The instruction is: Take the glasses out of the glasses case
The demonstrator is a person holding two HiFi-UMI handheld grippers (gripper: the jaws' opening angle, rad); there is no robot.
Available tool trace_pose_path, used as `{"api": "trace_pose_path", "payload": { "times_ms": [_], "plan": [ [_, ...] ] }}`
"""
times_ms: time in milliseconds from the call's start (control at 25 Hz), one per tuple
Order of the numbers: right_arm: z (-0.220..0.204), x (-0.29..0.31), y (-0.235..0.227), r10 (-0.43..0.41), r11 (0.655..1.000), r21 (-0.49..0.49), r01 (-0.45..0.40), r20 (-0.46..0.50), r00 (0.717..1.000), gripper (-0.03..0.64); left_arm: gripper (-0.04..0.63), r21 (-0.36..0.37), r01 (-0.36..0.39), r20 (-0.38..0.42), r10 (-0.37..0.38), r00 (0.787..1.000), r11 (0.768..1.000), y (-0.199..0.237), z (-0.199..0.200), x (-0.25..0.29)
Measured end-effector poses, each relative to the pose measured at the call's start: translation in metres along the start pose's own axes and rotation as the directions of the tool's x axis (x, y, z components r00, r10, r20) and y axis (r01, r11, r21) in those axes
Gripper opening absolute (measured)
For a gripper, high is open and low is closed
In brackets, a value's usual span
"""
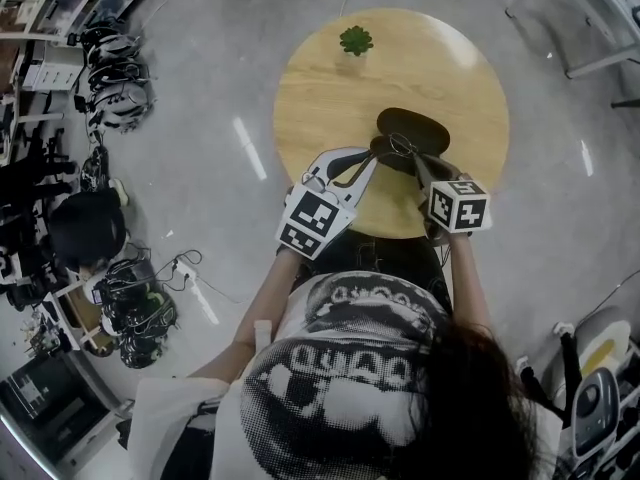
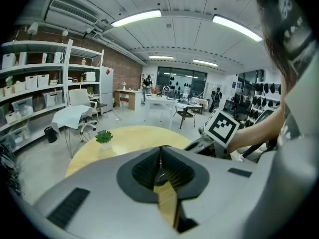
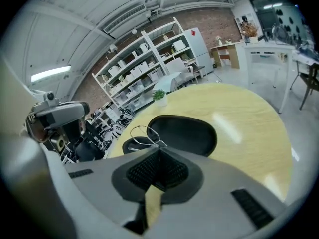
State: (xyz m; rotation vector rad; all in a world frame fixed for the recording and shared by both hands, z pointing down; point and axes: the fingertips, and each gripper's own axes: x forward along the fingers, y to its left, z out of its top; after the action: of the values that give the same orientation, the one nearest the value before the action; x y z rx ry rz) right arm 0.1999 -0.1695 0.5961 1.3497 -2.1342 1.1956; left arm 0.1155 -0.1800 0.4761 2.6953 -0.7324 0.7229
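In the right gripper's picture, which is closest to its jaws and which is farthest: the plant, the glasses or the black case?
1. Glasses: right at the jaws, slightly left.
2. Black case: just behind them, on the table.
3. Plant: farthest, by the table's far edge.

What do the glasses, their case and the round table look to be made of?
The glasses: thin silvery wire rims, probably metal, since they glint. The case: matte black, perhaps plastic or leatherette; the look leaves it open. The table: pale wood or wood veneer with a smooth finish, shown by its faint grain and a light reflection.
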Motion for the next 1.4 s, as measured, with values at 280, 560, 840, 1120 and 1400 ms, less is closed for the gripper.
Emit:
{"api": "trace_pose_path", "payload": {
  "times_ms": [280, 560, 840, 1120, 1400],
  "plan": [
    [-0.046, 0.035, 0.035, 0.052, 0.966, -0.236, -0.101, -0.208, 0.977, 0.002, 0.018, -0.026, -0.025, -0.023, 0.024, 0.999, 0.999, 0.001, -0.014, -0.007],
    [-0.046, 0.039, 0.075, 0.143, 0.960, -0.214, -0.179, -0.174, 0.974, 0.002, 0.018, -0.045, -0.076, -0.021, 0.075, 0.997, 0.996, 0.010, -0.025, -0.030],
    [-0.053, 0.055, 0.109, 0.162, 0.931, -0.290, -0.223, -0.219, 0.962, 0.002, 0.018, -0.105, -0.183, -0.020, 0.182, 0.983, 0.978, 0.038, -0.049, -0.072],
    [-0.044, 0.046, 0.123, 0.144, 0.940, -0.286, -0.187, -0.165, 0.976, 0.001, 0.018, -0.135, -0.246, -0.027, 0.245, 0.969, 0.960, 0.045, -0.076, -0.116],
    [-0.027, 0.022, 0.144, 0.140, 0.937, -0.312, -0.159, -0.081, 0.987, 0.000, 0.018, -0.143, -0.259, 0.018, 0.264, 0.964, 0.955, 0.031, -0.084, -0.142]
  ]
}}
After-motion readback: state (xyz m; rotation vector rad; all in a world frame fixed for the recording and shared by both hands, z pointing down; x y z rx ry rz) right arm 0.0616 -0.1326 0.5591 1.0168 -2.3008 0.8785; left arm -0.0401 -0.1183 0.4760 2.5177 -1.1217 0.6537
